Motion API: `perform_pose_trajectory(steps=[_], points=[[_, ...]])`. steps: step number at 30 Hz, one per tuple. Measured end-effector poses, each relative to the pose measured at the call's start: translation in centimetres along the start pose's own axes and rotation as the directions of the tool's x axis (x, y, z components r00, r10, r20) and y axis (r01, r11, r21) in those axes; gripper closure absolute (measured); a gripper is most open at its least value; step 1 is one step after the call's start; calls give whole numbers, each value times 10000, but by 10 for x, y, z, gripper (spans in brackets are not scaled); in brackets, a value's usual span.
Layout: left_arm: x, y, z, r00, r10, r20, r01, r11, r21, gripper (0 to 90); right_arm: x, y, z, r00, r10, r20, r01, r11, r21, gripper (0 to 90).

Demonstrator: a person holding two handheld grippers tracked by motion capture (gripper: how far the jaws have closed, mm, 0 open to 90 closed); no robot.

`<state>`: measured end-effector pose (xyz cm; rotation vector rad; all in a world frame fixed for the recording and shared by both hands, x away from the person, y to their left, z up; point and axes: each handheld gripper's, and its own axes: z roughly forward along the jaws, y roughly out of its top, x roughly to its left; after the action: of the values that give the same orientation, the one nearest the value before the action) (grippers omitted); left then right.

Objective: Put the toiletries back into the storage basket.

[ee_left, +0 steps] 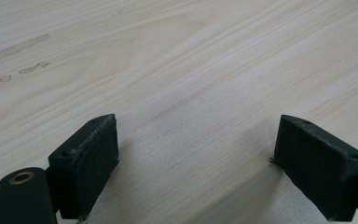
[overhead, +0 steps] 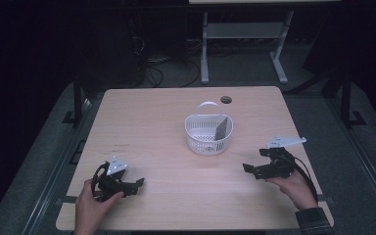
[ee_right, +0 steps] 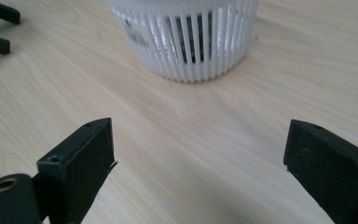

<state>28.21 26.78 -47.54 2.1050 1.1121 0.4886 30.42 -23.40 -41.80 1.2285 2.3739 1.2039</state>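
Both grippers sit low over the table [overhead: 176, 196], jaws spread wide, nothing between them. Left gripper [overhead: 138, 185] is at the near left of the table with only bare wood ahead of its fingers [ee_left: 91, 154], well apart from the basket [overhead: 208, 133]. Right gripper [overhead: 245, 168] is at the near right, released too, fingers [ee_right: 81, 158] aimed at the basket, which stands ahead of them and a little to their left, near but not touching

Step in hand looks like a reach for the basket or the thing inside it, and the right gripper is the nearer one. To do it well: keep the jaws spread, come in over the rim rather than against the slatted wall, since the basket looks light and would likely slide if nudged. Left gripper could steady the far wall if it shifts

Basket: white, slatted sides, looped handle [overhead: 207, 105] on its far side, upright near the table's middle. Inside it a dark flat card [overhead: 221, 128] leans tilted against the right wall; its dark shape shows through the slats [ee_right: 186, 39] in the right gripper view. Cannot tell what the card is, nothing else seen inside
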Motion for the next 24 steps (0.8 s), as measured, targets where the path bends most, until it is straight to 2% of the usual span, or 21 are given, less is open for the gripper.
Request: perform_pose_trajectory(steps=[5,13,16,19,20,24], points=[[0,0,0,10000,0,1,0,10000,1,126,-3,-13,-2,9998,155,85,-156,9998,145,57],[0,0,0,10000,19,-1,-19,10000,18,126,-11,-36,-8,9977,352,581,-373,9987,347,29],[0,0,0,10000,21,-1,-21,10000,18,125,-14,-48,-10,9945,308,998,-353,9984,442,24],[0,0,0,10000,20,-1,-20,10000,18,126,-15,-55,-10,9922,295,1208,-365,9977,564,21],[0,0,0,10000,18,-1,-18,10000,16,126,-17,-63,-10,9893,224,1445,-330,9969,712,18],[0,0,0,10000,20,-1,-20,10000,18,125,-21,-78,-10,9844,255,1738,-427,9945,960,12]])
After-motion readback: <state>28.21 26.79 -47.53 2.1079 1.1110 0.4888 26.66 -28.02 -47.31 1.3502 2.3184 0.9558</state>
